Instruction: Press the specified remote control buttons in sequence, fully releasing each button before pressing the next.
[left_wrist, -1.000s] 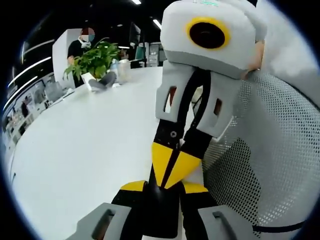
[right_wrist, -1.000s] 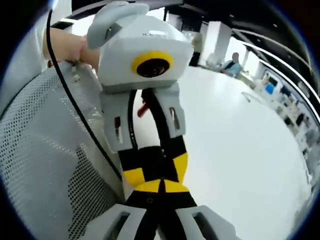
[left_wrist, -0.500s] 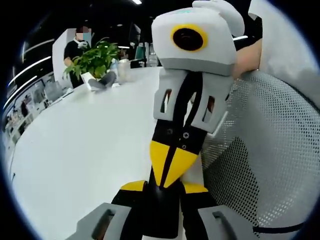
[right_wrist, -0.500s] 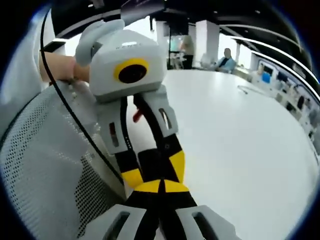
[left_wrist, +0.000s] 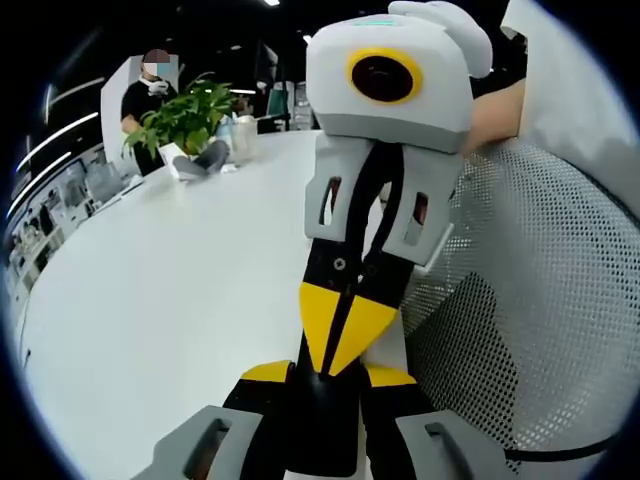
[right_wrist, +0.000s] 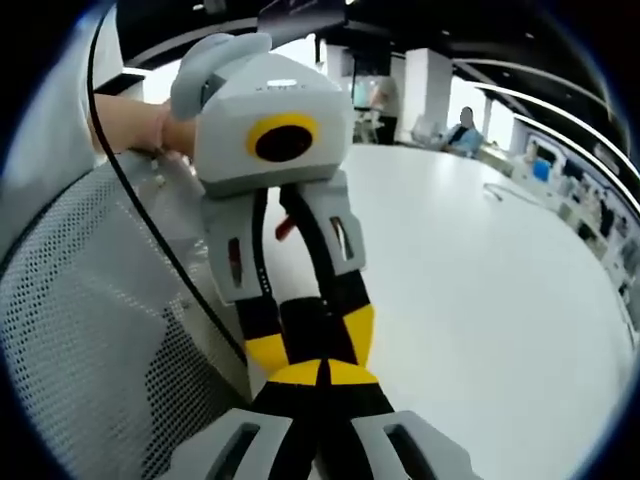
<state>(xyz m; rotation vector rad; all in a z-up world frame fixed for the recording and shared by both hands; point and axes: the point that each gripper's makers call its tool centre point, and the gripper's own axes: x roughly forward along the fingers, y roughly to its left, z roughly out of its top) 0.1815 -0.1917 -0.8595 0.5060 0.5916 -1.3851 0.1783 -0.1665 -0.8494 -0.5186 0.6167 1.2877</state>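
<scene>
Tip to tip above a white table (left_wrist: 170, 300), the left tool (left_wrist: 325, 395) and right tool (right_wrist: 322, 395) meet with jaws closed and nothing between them. No remote control appears near either; button-pressing seemingly has not begun.

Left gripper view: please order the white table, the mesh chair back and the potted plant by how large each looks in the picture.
1. white table
2. mesh chair back, close to the camera, so its true size is unsure
3. potted plant, far away
</scene>
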